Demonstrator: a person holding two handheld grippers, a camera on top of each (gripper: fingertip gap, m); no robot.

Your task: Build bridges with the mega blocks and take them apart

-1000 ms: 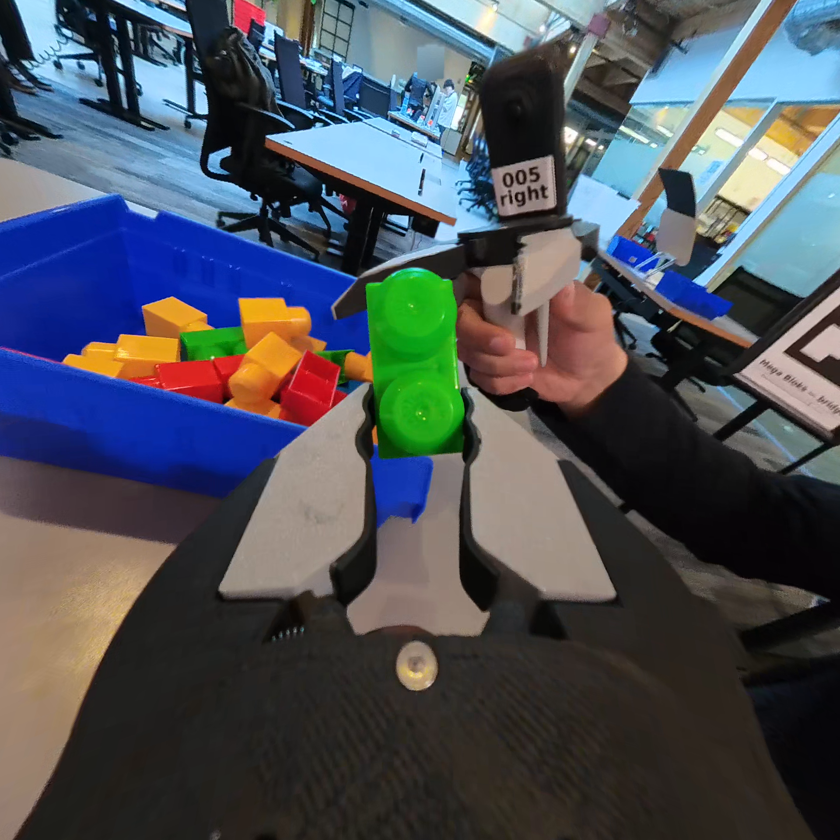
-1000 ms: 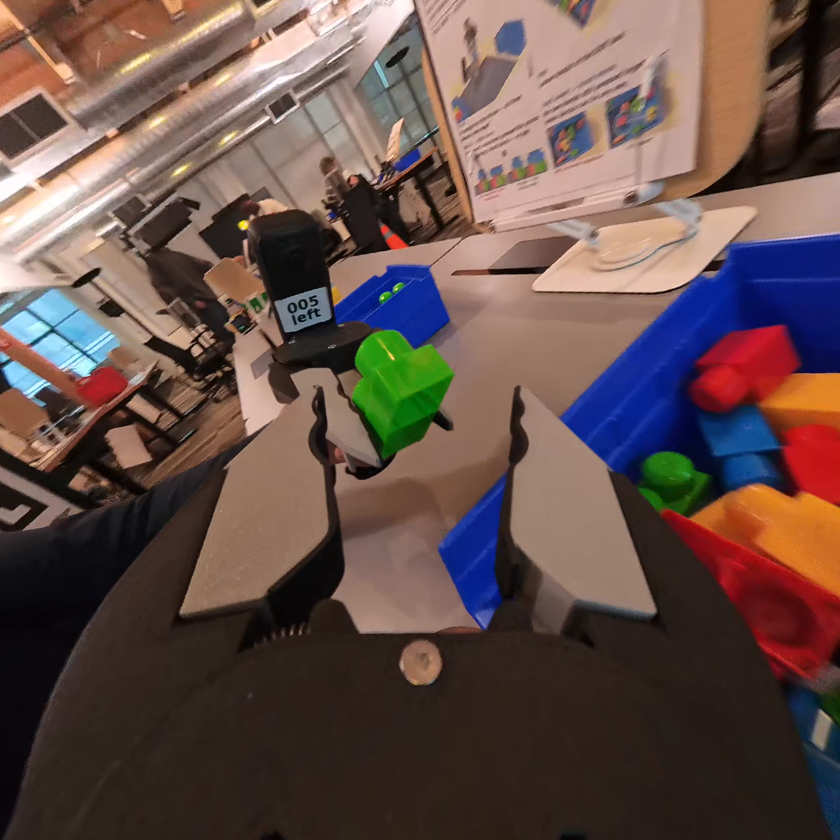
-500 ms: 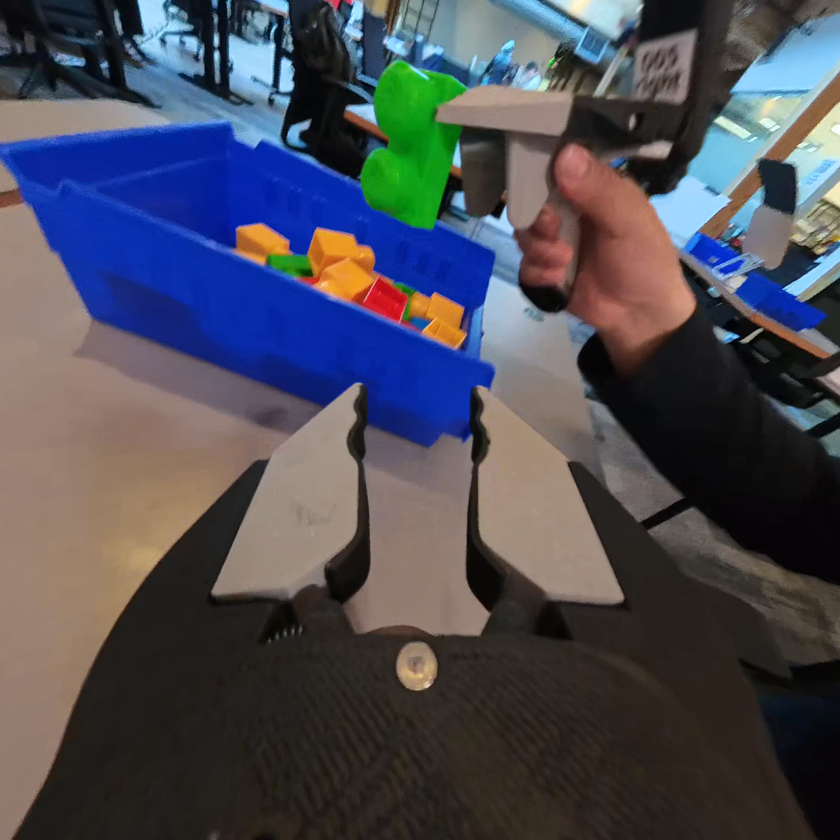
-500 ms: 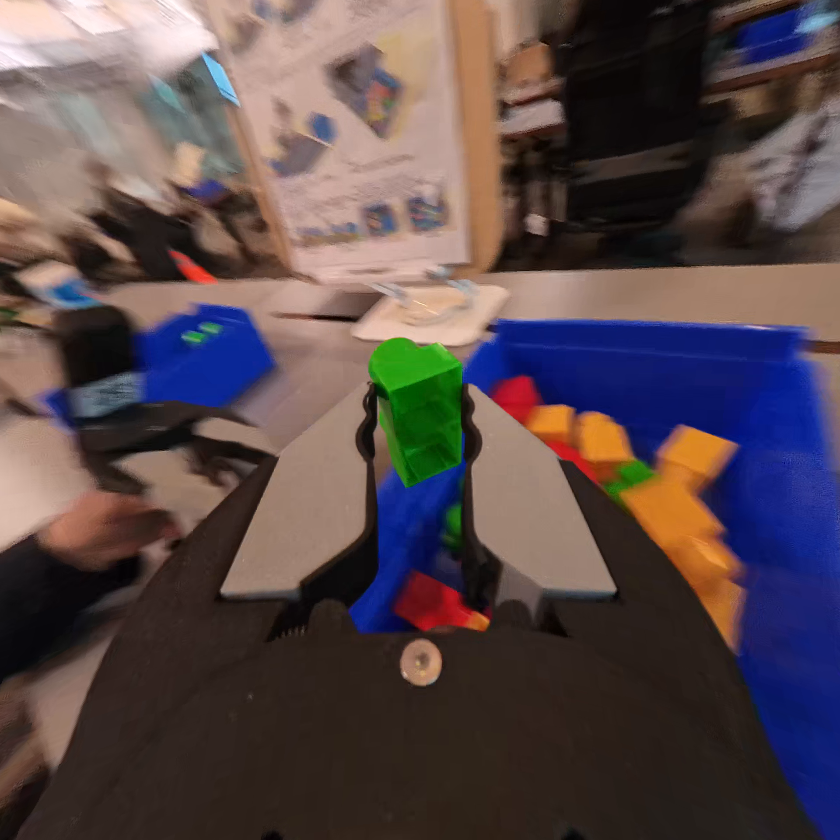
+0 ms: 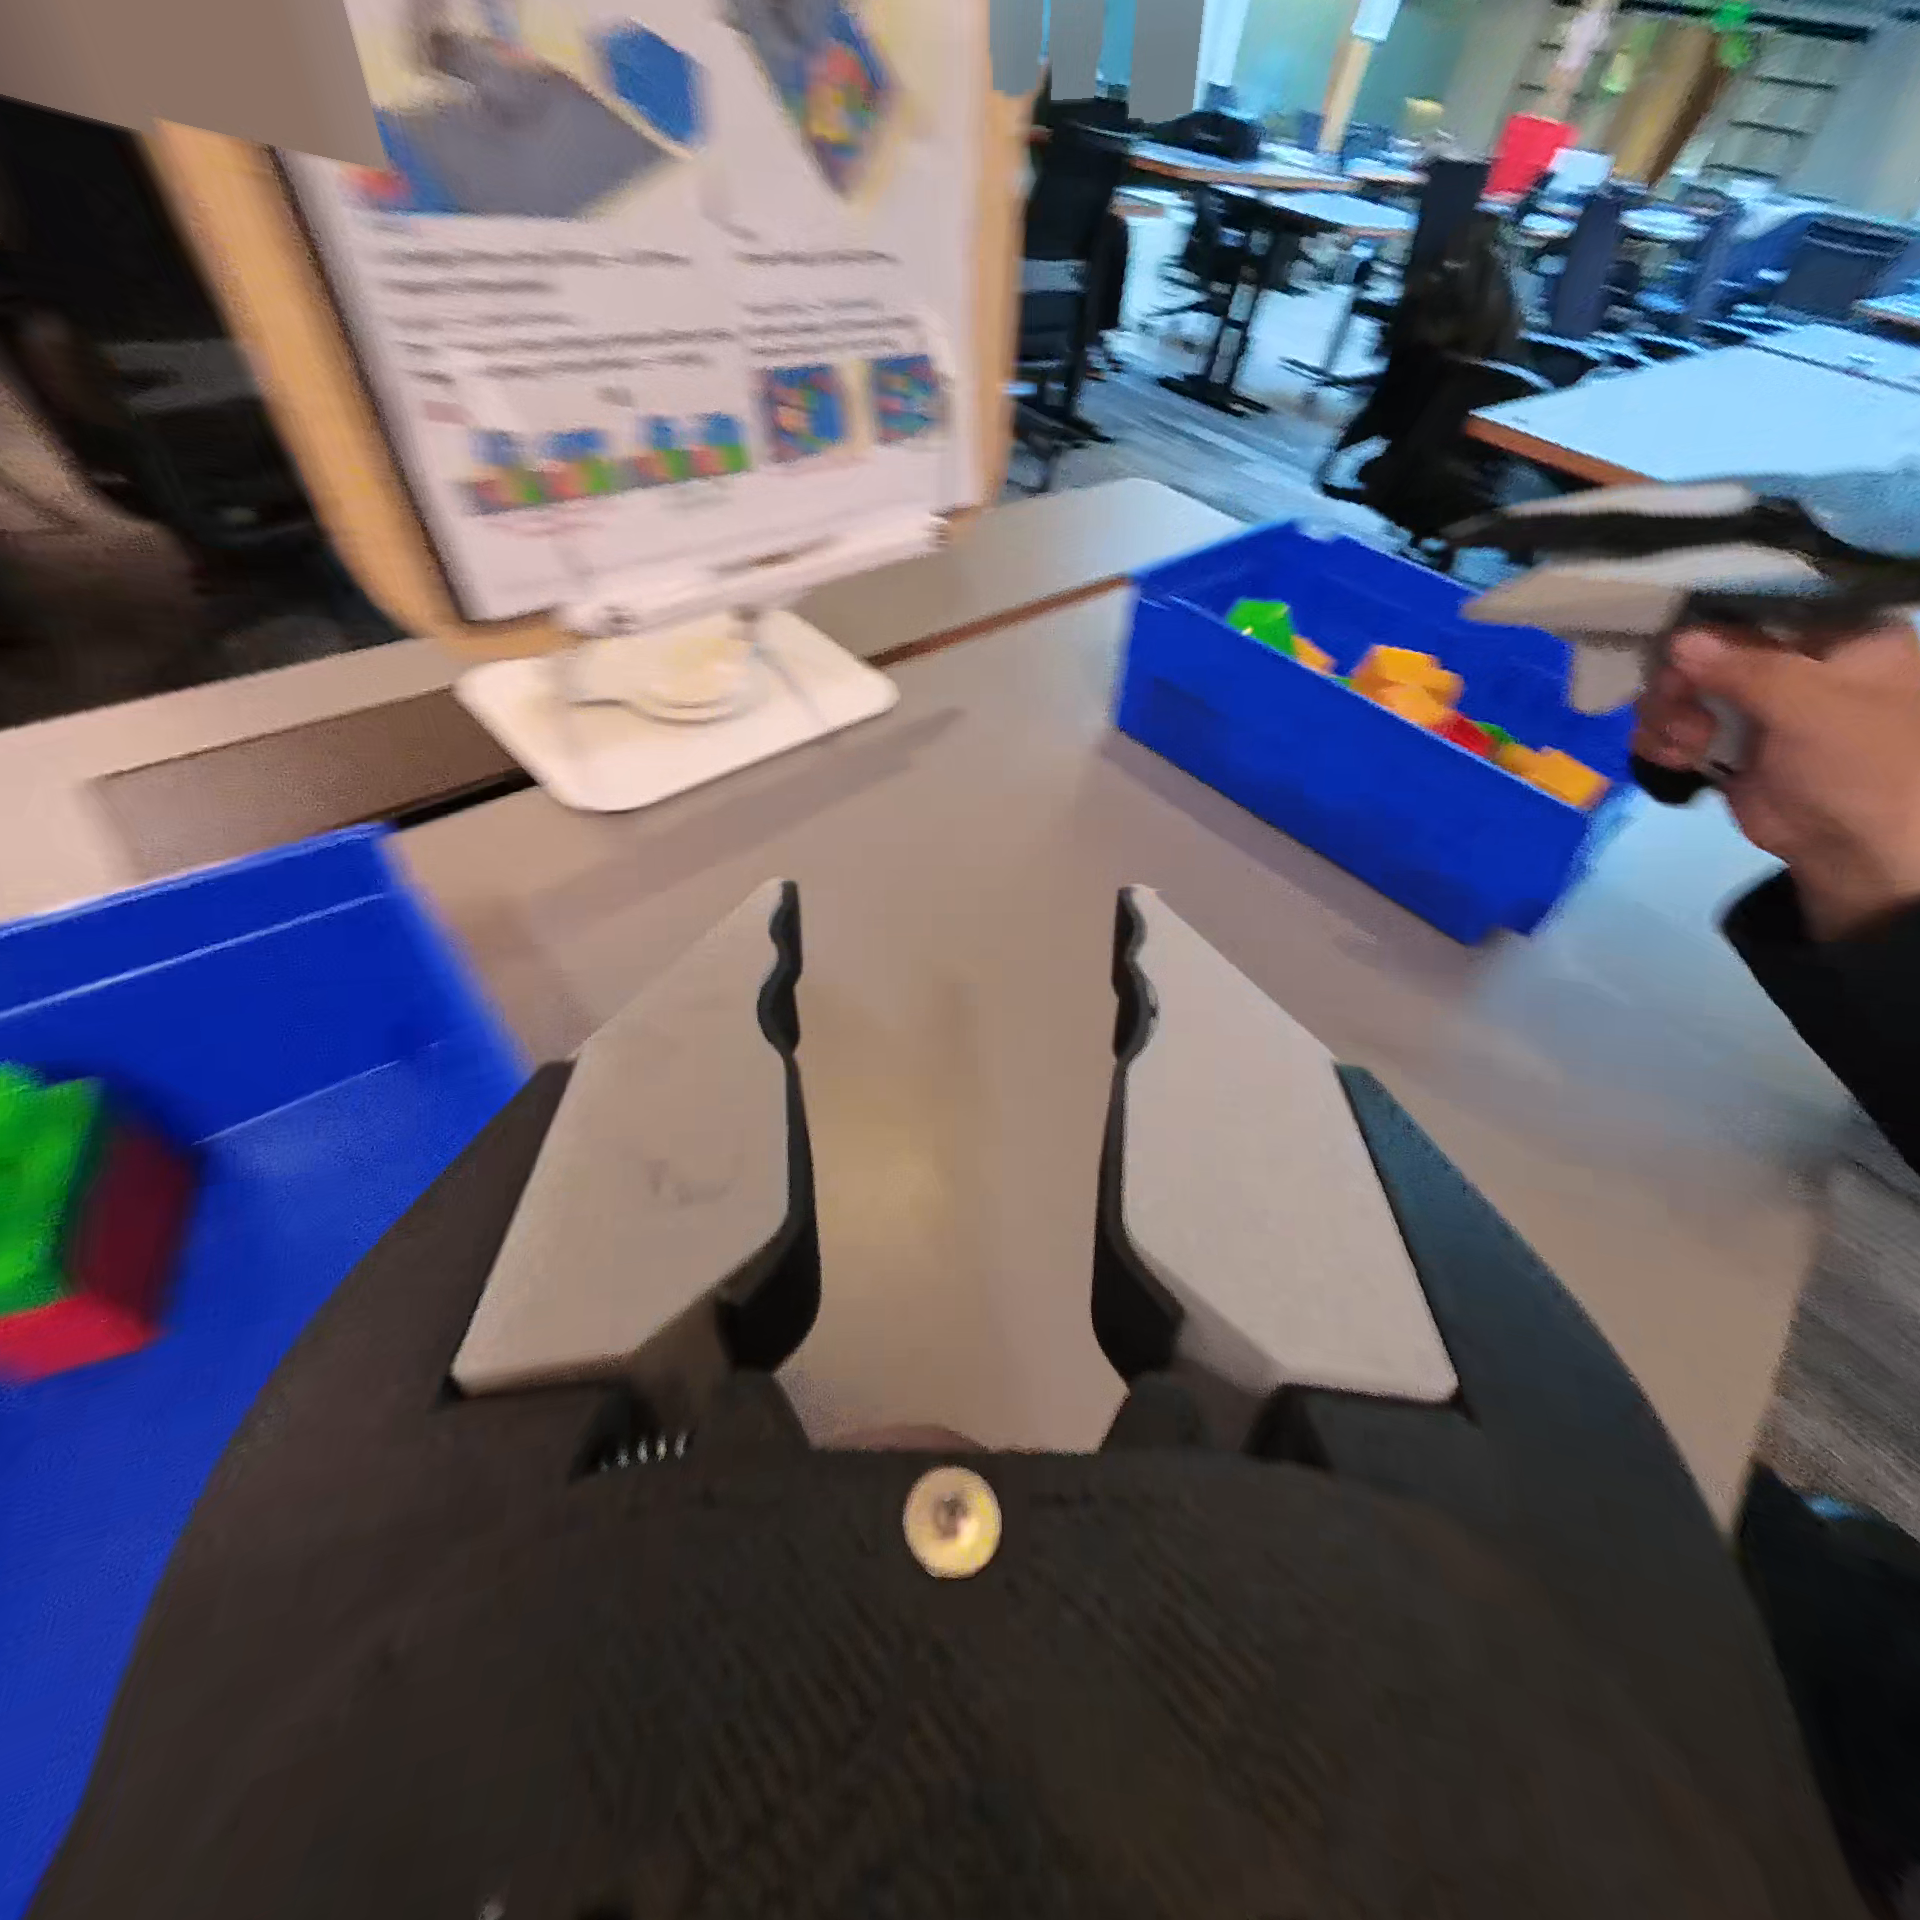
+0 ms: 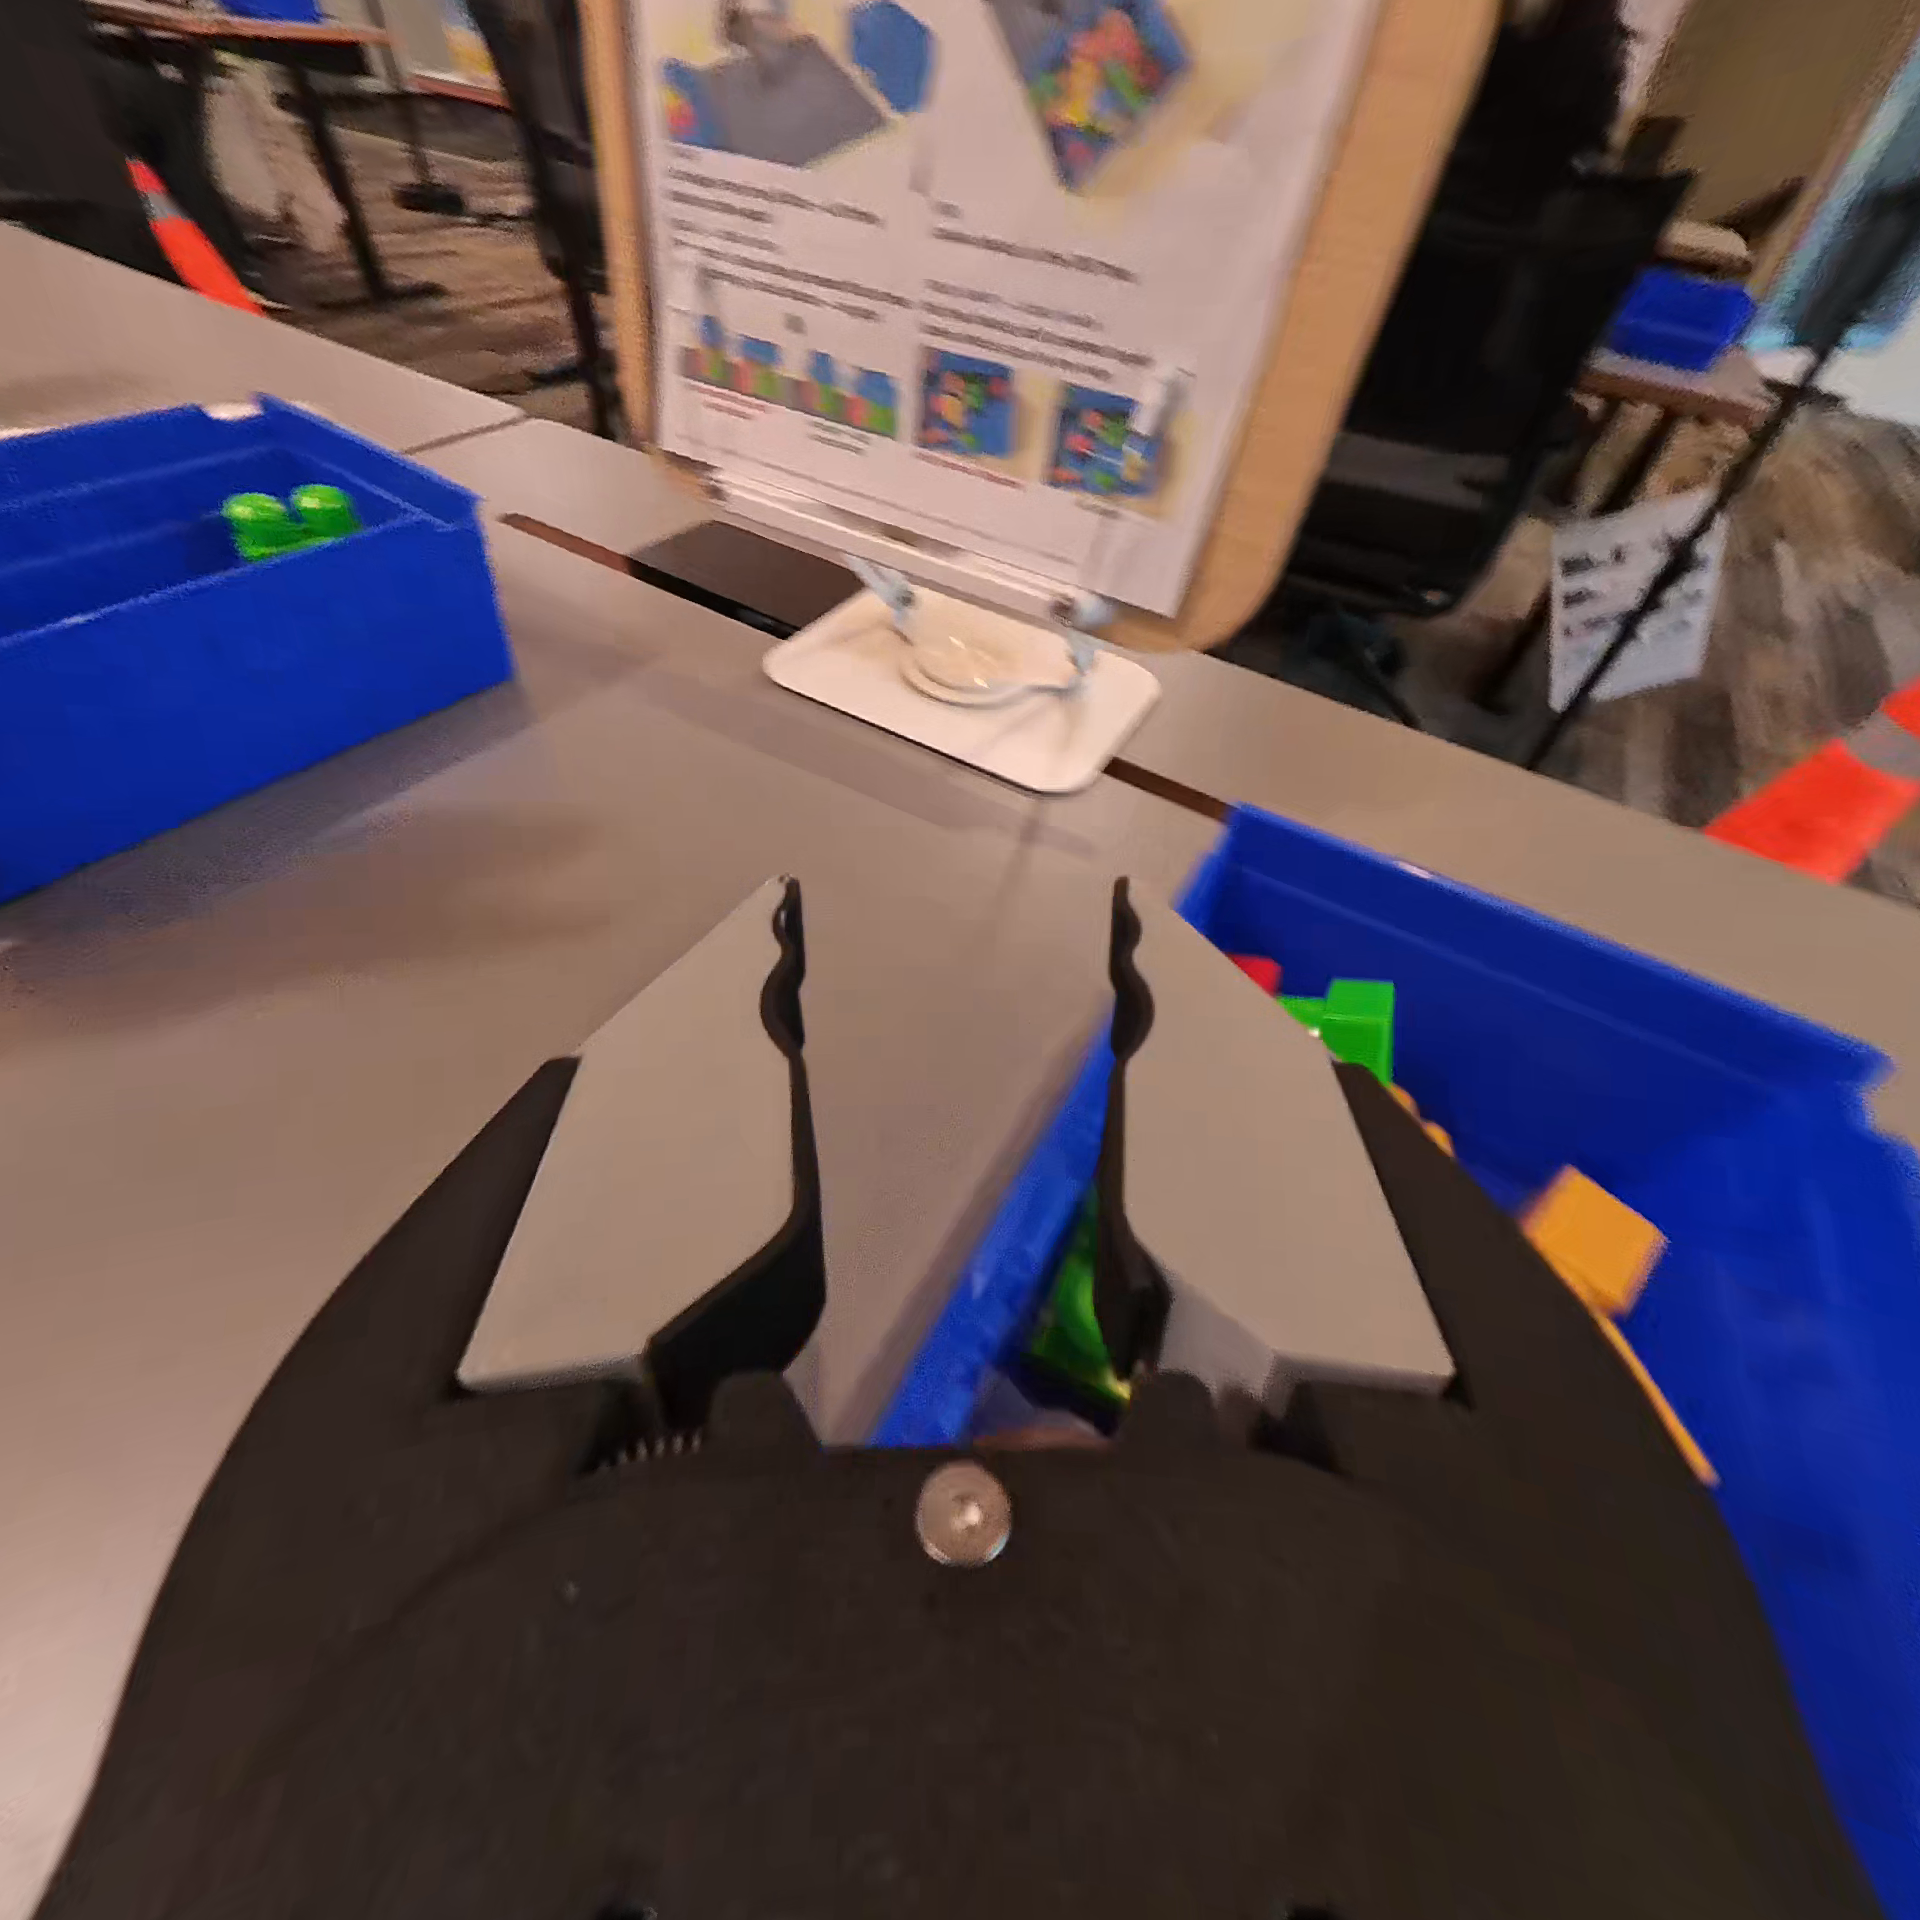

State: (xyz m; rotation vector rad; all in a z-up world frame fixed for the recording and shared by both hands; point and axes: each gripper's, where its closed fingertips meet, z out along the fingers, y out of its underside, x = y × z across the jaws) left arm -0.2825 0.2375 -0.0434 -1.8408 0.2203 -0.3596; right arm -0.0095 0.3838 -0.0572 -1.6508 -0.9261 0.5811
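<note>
My left gripper (image 5: 951, 914) is open and empty above the grey table (image 5: 935, 790). A blue bin (image 5: 260, 997) at its left holds a green and red block stack (image 5: 62, 1216). A second blue bin (image 5: 1340, 758) of mixed mega blocks stands at the right, with my right gripper (image 5: 1475, 571) open above its far end. In the right wrist view my right gripper (image 6: 951, 914) is open and empty over the near left wall of that bin (image 6: 1558, 997). A green block (image 6: 1351, 1023) lies inside it. The other bin (image 6: 208, 644) holds a green block (image 6: 291, 520).
An instruction sheet on a wooden board (image 5: 675, 312) stands on a white base (image 5: 675, 717) at the back of the table; it also shows in the right wrist view (image 6: 935, 260). Orange cones (image 6: 1829, 800) stand on the floor beyond. Office chairs and desks lie behind.
A second ago my left gripper held the green block. The right gripper took it, carried it over the blocks bin and let it go. Both grippers now stand open and the left has swung away.
</note>
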